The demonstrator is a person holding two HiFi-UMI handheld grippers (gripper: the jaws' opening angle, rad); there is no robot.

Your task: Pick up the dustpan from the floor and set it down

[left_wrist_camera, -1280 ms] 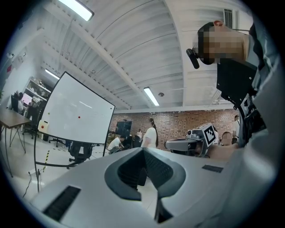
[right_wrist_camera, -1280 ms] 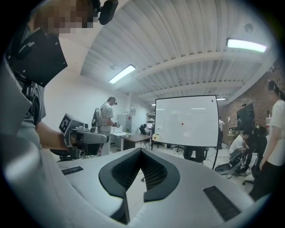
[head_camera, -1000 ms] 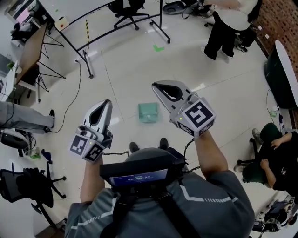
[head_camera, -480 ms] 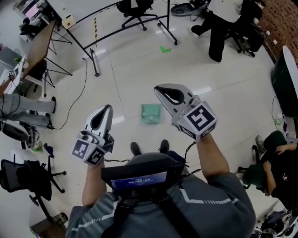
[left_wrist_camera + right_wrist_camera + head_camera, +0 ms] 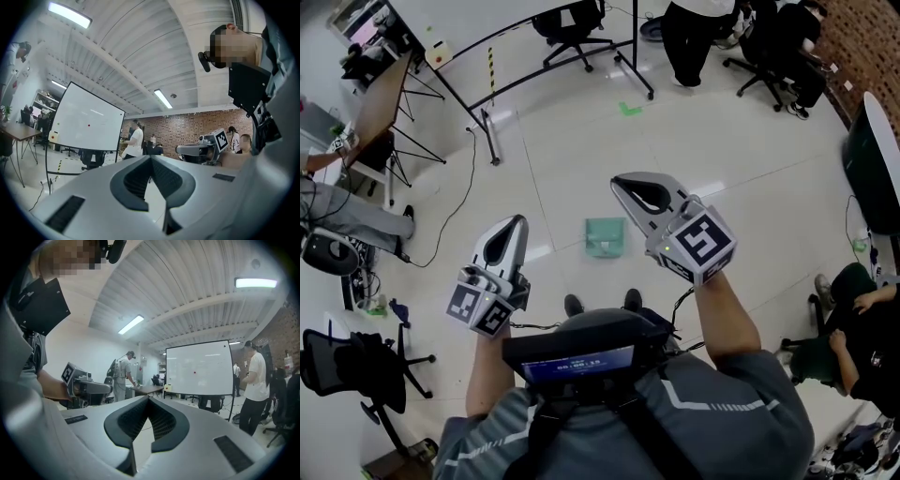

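Standing on the pale tiled floor [image 5: 741, 187], the person held both grippers out in front, approx. level, w/ a clear gap between them. L gripper [image 5: 517, 219] sat at the head view's left. Its jaws were together at the tips, w/ nothing between the pads. R gripper [image 5: 617, 179] was at the right and reached a bit further fwd. Its jaws were also closed tip to tip, w/ nothing held.

The green dustpan [image 5: 605, 236] lay flat on the floor just ahead of the person's shoes [image 5: 573, 304]. In the head view it showed between the two grippers, and neither touched it.

Further off stood a whiteboard [image 5: 89, 119] on a black wheeled frame, w/ an office chair [image 5: 572, 23] behind it. A standing person [image 5: 694, 33] was near the top edge, and another sat at the far right [image 5: 862, 328]. A brick wall [image 5: 862, 37] closed off the top right corner.
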